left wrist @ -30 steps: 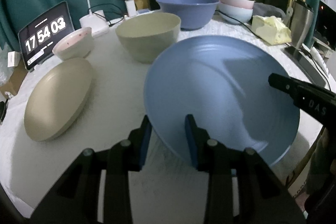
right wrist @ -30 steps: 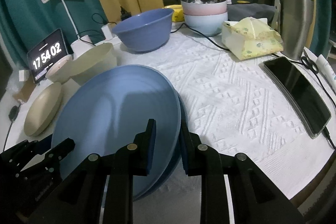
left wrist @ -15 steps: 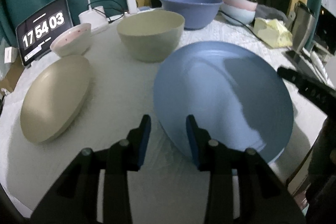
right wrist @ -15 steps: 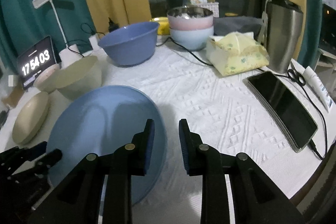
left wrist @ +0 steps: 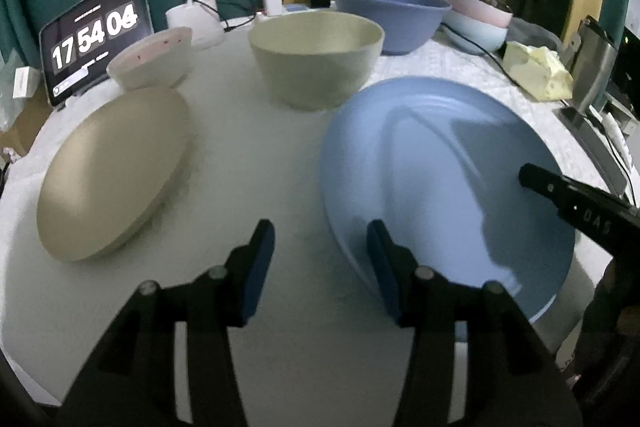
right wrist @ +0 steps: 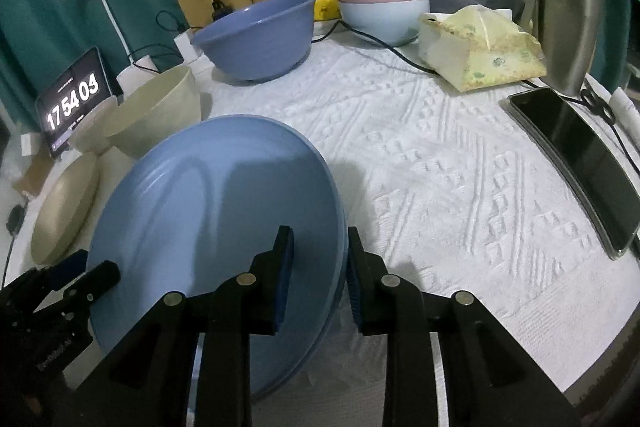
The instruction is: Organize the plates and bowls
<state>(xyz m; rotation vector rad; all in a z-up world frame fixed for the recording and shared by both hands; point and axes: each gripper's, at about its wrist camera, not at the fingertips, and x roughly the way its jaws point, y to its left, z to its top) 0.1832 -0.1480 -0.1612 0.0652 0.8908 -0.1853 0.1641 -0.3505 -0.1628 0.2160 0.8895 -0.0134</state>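
Observation:
A large blue plate (left wrist: 440,179) rests on the white tablecloth, and a second blue rim shows just under it in the right wrist view. My right gripper (right wrist: 320,267) straddles the near rim of the blue plate (right wrist: 216,211), its pads close on either side. One of its fingers (left wrist: 560,195) reaches over the plate's right side. My left gripper (left wrist: 322,259) is opening. Only cloth lies between its pads, and the plate's left rim runs just behind its right finger. The left gripper (right wrist: 80,267) also shows at the plate's lower left.
An upturned beige plate (left wrist: 116,167) lies left, with a small speckled bowl (left wrist: 150,57) and clock tablet (left wrist: 94,35) behind it. A beige bowl (left wrist: 316,59), blue bowl (left wrist: 388,15) and stacked pastel bowls (right wrist: 380,3) stand farther back. A tissue pack (right wrist: 480,55), phone (right wrist: 580,163) and steel tumbler (right wrist: 568,19) occupy the right.
The left jaws let go of the blue plate's rim and spread wider. The plate sank from a tilt to lie nearly flat. The right gripper stays at the rim.

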